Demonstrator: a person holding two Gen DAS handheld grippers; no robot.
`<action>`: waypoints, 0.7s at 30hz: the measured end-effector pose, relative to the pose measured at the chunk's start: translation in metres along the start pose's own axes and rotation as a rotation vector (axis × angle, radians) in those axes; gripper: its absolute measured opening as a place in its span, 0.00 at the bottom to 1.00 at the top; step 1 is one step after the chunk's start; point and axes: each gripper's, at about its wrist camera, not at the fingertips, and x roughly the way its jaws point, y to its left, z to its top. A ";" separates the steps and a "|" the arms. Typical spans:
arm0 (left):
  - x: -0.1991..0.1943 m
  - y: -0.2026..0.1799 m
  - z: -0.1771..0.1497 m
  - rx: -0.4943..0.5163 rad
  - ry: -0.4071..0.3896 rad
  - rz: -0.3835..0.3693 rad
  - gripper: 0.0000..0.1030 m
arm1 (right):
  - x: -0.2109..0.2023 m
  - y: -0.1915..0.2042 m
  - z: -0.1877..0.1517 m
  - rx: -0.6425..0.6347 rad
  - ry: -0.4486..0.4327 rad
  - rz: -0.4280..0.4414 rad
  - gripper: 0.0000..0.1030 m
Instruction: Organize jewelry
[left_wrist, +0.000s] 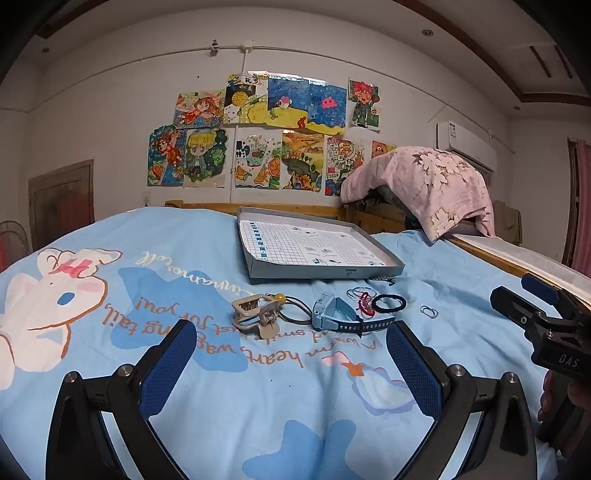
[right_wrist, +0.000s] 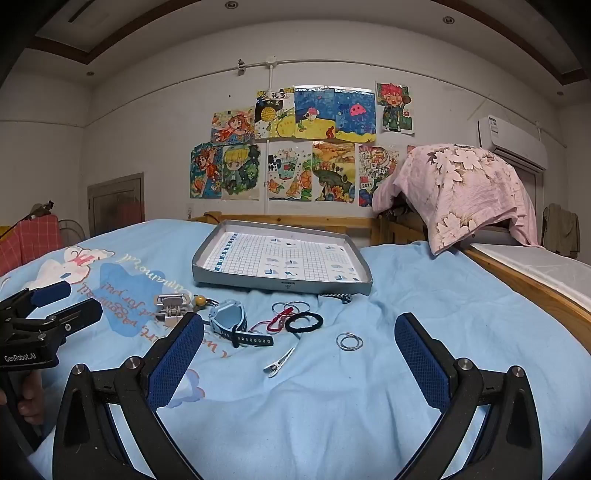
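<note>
On a bed under a light blue cartoon sheet, one shallow grey box lid lined with gridded paper lies toward the far side, with nothing in it. The jewelry is spread in a loose row just near of it: one beige claw hair clip at the left, one yellow bead on a dark cord beside it, one blue watch with a dark perforated strap, one red string bracelet, one black hair tie, a pair of thin rings touching each other to the right, and one silver alligator clip nearest of all. A few thin hoops lie behind the black tie; their count is unclear. The left gripper and the right gripper each hover above the sheet with jaws spread wide, holding nothing.
</note>
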 end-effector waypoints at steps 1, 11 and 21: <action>0.000 0.000 0.000 -0.001 0.000 0.000 1.00 | 0.000 0.000 0.000 0.001 0.001 0.000 0.99; 0.000 0.000 0.000 -0.002 0.006 0.000 1.00 | 0.001 -0.001 0.000 0.000 0.006 0.001 0.99; 0.000 0.000 0.000 -0.004 0.008 0.000 1.00 | 0.001 -0.001 0.000 0.001 0.005 0.000 0.99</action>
